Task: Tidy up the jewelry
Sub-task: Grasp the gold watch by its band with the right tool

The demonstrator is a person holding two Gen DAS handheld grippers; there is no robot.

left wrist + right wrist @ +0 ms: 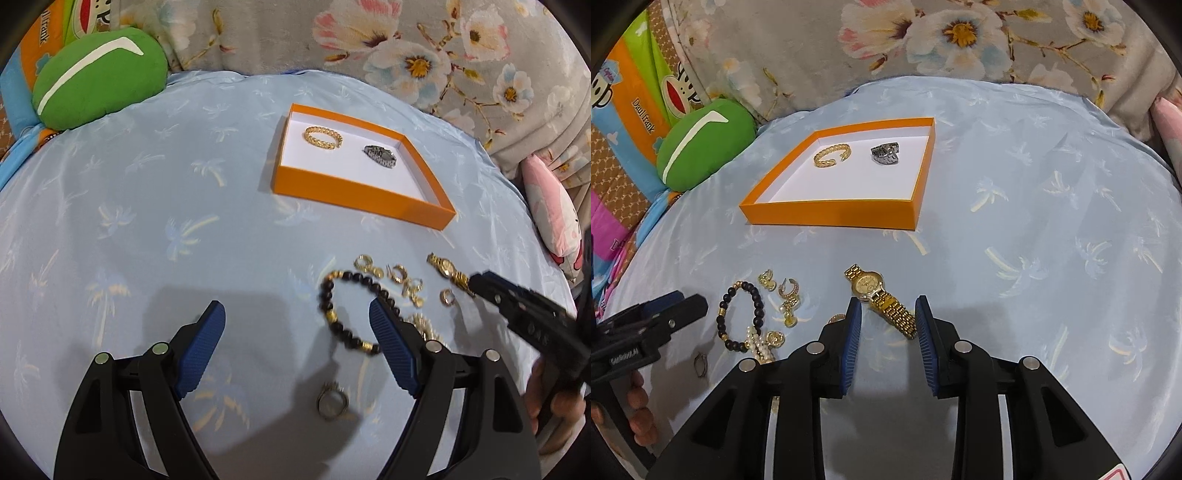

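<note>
Orange shallow cardboard box (827, 216) already held your gold chain bangle (832, 155) and silver-link watch (884, 153); gold-link wristwatch (882, 299), black bead bracelet (740, 317) and earrings remained on the cloth; right gripper (888, 319) straddled the wristwatch band, jaws apart; left gripper (297, 321) gaped empty.

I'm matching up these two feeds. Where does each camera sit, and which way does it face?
Left wrist: on the left gripper, angled down at the black bead bracelet; right gripper and fingers show at right.
Right wrist: on the right gripper, angled down, astride the gold watch strap; left gripper enters at left.
Shared: orange tray, blue cloth, green cushion.
</note>
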